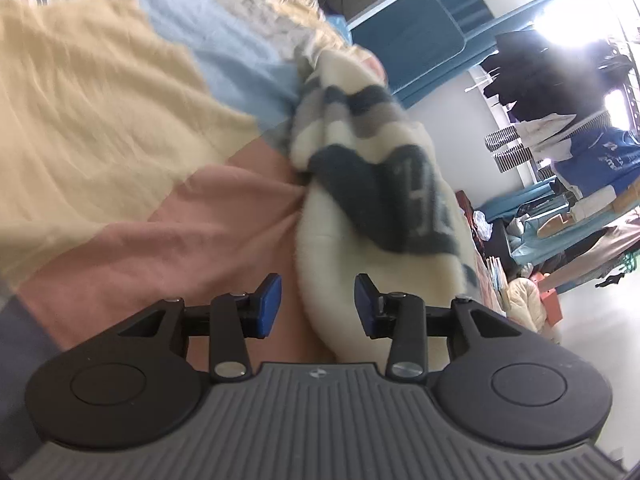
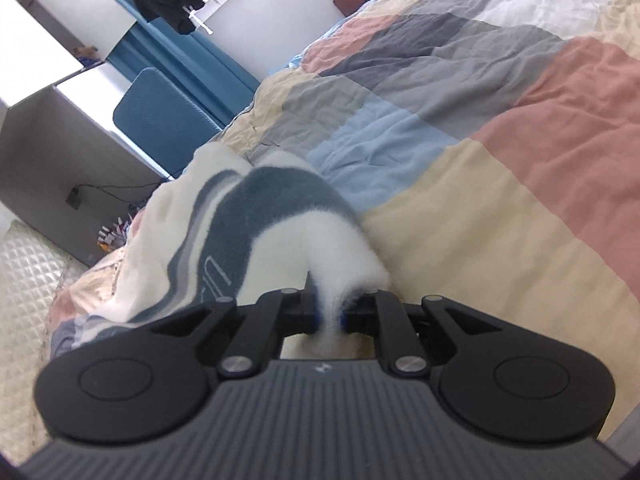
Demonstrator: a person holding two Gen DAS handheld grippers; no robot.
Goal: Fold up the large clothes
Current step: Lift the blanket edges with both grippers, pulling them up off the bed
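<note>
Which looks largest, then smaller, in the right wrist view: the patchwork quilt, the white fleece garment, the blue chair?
1. patchwork quilt, fills most of the frame
2. white fleece garment, pinched in the right gripper, enlarged by nearness
3. blue chair, farther away, so its true size is unsure

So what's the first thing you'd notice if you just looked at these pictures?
The fluffy white sweater with dark blue-grey stripes, bunched up on the patchwork bedspread of pink, cream, blue and grey squares. The right gripper pinches a fold of it, while the left gripper hangs open right beside the sweater, gripping nothing.
</note>
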